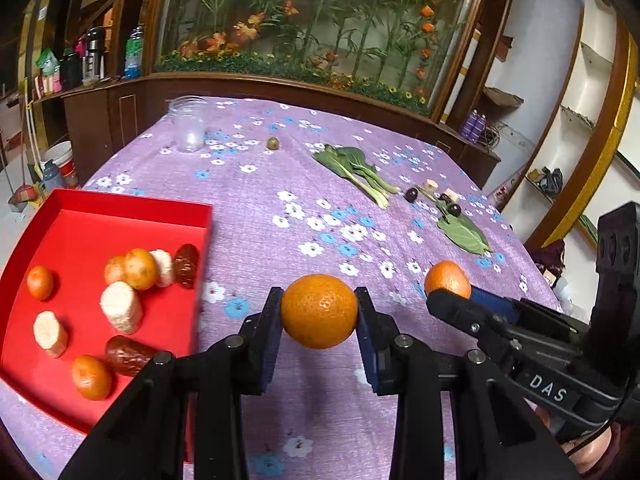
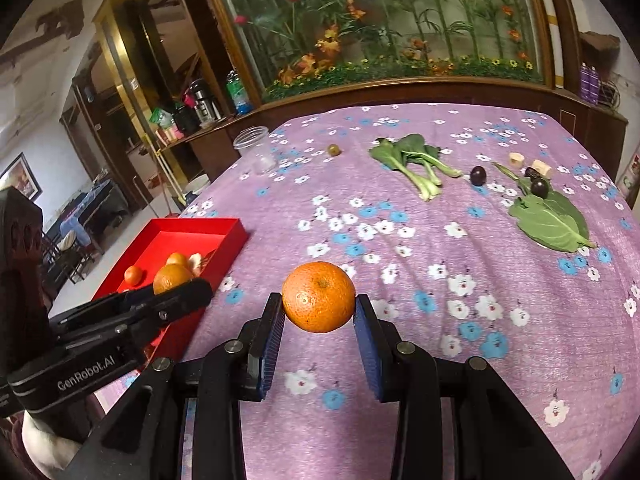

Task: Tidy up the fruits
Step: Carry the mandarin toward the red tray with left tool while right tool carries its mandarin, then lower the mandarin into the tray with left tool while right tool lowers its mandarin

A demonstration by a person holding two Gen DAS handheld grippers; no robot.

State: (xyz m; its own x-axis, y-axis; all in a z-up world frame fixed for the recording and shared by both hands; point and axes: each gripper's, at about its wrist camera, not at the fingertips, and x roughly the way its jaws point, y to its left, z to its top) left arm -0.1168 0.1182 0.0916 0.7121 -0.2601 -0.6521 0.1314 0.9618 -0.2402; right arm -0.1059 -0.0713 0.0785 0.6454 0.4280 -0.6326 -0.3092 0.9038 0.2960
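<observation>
Your left gripper (image 1: 319, 312) is clamped on an orange (image 1: 319, 311), held clear above the purple flowered desk (image 1: 320, 208). Your right gripper (image 2: 319, 304) is clamped on a second orange (image 2: 319, 297), also lifted off the cloth. Each fruit sits between blue ribbed pads (image 1: 365, 340), pinched at its widest part, with most of the round body exposed in front of the fingertips.

To your left is a red tray (image 1: 132, 208) at the desk edge. It already holds several small oranges (image 1: 40, 282), pale white chunks (image 1: 121, 307) and dark red-brown fruits (image 1: 186, 265), mostly clustered in its middle and near side.

Farther off on the cloth lie a clear jar (image 1: 188, 128), a small green fruit (image 1: 273, 143), leafy greens (image 1: 356, 170), two dark plums (image 2: 478, 175) and a broad leaf (image 2: 552, 222).

Risks, as a judgement: both grippers sit close together, the left one nearer the tray, so heading in at once could knock them together and shake a fruit loose. A round orange held only at its sides may roll out if you tilt sharply. Releasing from high up could send it bouncing off the pile and over the low tray wall. The tray looks to overhang the edge, so a heavy push could tip it.
</observation>
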